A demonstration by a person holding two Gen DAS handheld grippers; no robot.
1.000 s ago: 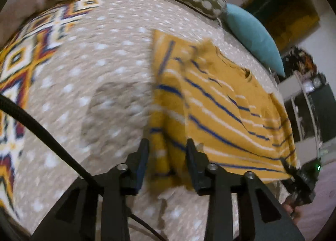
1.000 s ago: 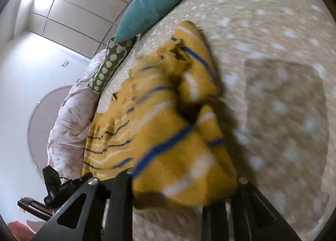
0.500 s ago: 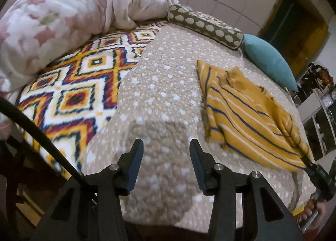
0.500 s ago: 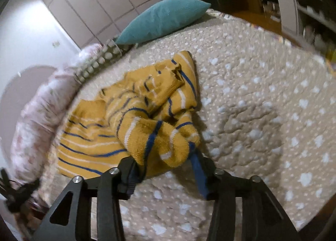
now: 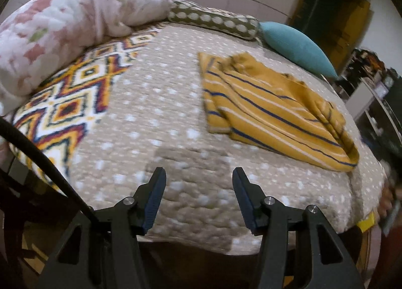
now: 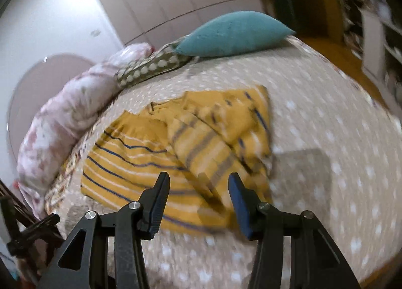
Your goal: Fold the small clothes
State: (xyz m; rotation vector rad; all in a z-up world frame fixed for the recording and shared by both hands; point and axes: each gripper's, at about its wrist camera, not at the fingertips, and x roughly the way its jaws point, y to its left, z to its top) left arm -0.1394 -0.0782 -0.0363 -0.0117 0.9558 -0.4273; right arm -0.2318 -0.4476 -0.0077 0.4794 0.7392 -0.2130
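A yellow garment with blue and white stripes lies folded over on the beige dotted bedspread. It also shows in the right wrist view, with one side lapped over the middle. My left gripper is open and empty, near the bed's front edge and well short of the garment. My right gripper is open and empty, just in front of the garment's near edge.
A teal pillow and an olive dotted bolster lie at the far side of the bed. A pink floral duvet is heaped at the left over a diamond-patterned blanket. Shelves stand at the right.
My right gripper has opened and let go of the garment, which now lies folded on the bed. Both grippers have pulled back from it, and the left one has opened wider.
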